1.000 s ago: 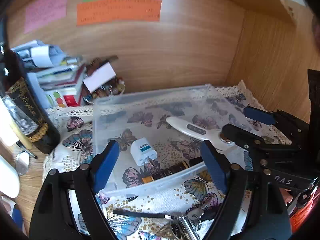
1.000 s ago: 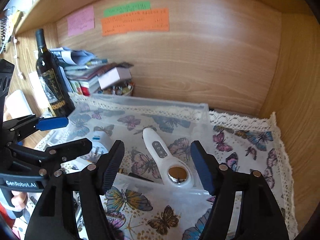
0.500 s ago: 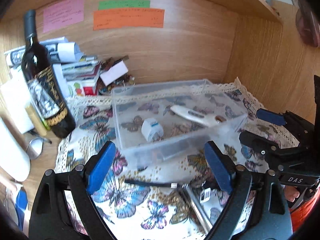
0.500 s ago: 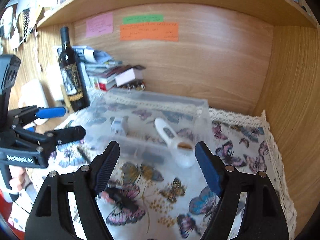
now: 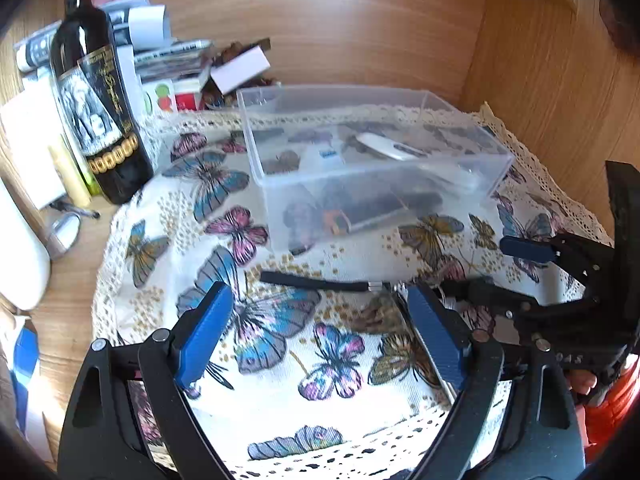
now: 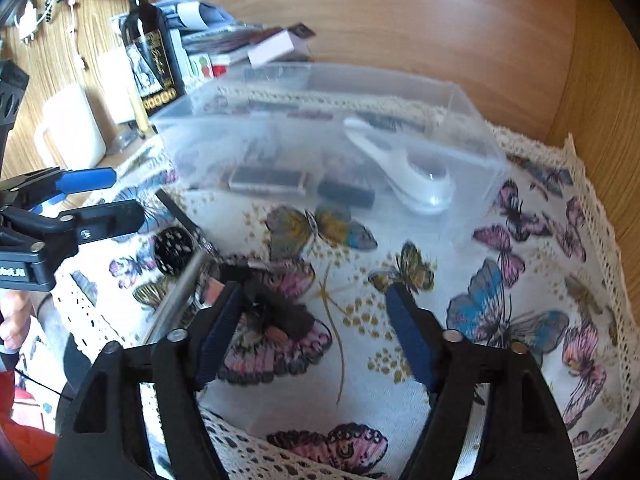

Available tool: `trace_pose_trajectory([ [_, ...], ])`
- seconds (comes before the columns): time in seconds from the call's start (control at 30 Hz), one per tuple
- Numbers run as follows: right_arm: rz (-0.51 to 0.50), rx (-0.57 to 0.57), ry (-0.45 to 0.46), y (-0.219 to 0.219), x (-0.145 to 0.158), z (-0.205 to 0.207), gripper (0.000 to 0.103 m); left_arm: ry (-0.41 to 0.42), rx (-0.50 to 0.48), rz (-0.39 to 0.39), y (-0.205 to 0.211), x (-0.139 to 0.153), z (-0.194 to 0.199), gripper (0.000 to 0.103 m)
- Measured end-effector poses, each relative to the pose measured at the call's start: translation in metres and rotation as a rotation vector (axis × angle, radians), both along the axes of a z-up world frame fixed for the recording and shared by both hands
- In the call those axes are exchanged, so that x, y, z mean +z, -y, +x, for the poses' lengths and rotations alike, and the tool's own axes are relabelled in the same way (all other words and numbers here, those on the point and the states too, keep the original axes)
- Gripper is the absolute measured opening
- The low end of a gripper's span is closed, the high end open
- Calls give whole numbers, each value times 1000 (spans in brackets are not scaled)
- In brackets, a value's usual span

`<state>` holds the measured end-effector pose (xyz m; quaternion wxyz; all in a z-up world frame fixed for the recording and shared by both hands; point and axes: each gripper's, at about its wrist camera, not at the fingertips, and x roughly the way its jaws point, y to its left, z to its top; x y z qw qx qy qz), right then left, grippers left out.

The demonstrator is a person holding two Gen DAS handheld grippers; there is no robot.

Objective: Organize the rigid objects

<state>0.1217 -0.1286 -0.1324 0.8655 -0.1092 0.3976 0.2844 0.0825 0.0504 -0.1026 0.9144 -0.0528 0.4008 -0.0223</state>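
Note:
A clear plastic box (image 5: 472,178) (image 6: 208,120) stands on the butterfly cloth (image 5: 280,392) at the back. Inside lie a white handheld device (image 5: 390,147) (image 6: 404,176), a white plug adapter (image 5: 326,156) and a dark lighter-like stick (image 5: 372,216) (image 6: 268,180). A black strap (image 5: 316,281) and a small mirror (image 6: 180,292) lie on the cloth in front of the box. My left gripper (image 5: 320,336) is open and empty above the cloth. My right gripper (image 6: 316,332) is open and empty, with a dark small object (image 6: 280,312) between its fingers on the cloth.
A dark wine bottle (image 5: 94,96) (image 6: 150,44) stands left of the box, with stacked books and papers (image 5: 168,60) behind it. A white jug (image 6: 72,128) stands at the left. Wooden walls close the back and right. Each gripper shows in the other's view (image 5: 560,280) (image 6: 60,216).
Both grippers have pulled back and away from the box, from over its near side to the cloth in front. The box and its contents have stayed put.

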Motion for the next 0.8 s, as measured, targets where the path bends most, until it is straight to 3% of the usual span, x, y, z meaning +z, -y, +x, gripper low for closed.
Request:
trace_pose_trajectory([
  [0.27,24,-9,-44,3,-7,8,42,-67,-43,-43,11,-19,5,73],
  [0.43,31,-11,-42,2,-6,12,39,-94,-53,-65,16,-25,12,62],
  [0.53,49,-6,-47,1,-3,15,39,-90,-61,-70,19,-25,15,46],
  [0.6,53,1,-46,0,-1,18,39,-95,-77,-78,22,-26,17,27],
  [0.73,48,5,-34,-7,0,23,39,-80,-77,-57,24,-25,17,24],
  [0.8,64,16,-45,-9,-1,25,29,-70,-72,-46,23,-24,16,22],
])
